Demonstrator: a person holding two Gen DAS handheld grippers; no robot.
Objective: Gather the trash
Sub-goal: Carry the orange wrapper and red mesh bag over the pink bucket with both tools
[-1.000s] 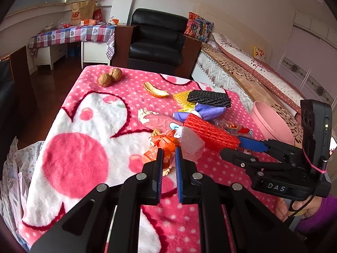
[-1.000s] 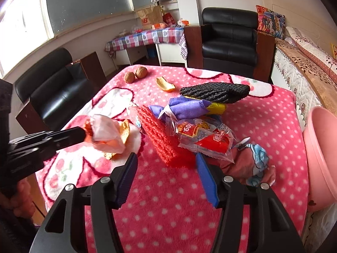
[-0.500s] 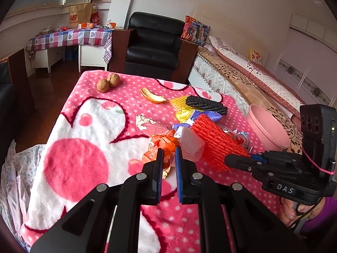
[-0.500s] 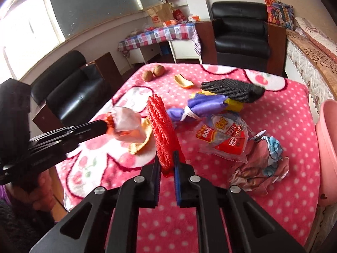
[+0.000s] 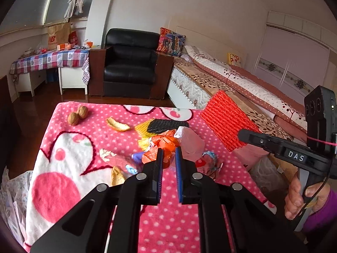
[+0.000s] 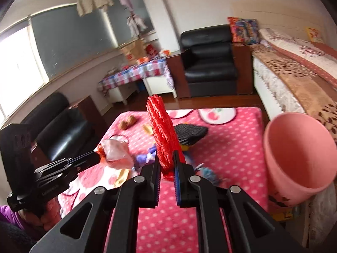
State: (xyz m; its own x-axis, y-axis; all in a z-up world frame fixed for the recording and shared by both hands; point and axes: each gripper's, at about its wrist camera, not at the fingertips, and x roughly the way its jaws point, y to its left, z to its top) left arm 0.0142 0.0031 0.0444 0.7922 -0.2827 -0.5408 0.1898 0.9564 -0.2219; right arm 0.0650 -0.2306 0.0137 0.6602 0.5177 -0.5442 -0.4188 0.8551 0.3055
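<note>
The right hand-held gripper (image 6: pixel 166 166) has just clamped shut on the red foam net (image 6: pixel 162 132) and lifted it off the counter (image 6: pixel 221 139), just left of the pink bin (image 6: pixel 294 154) — one piece ready to drop. The left hand-held gripper (image 5: pixel 167 158) stays clenched on a crumpled orange-and-clear wrapper (image 5: pixel 179 141), also raised. Left behind: two walnuts (image 5: pixel 77 115), two peel scraps, one black net (image 5: pixel 166 124) — other wrappers too jumbled to count.

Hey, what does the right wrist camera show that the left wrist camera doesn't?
Only the right wrist view shows the pink bin, open-mouthed at the table's right edge, and the bright window.

Only the left wrist view shows the white wardrobe.

Both show the red foam net clamped in the right hand-held gripper, the crumpled wrappers clamped in the left hand-held gripper, the two walnuts and the black armchair.
</note>
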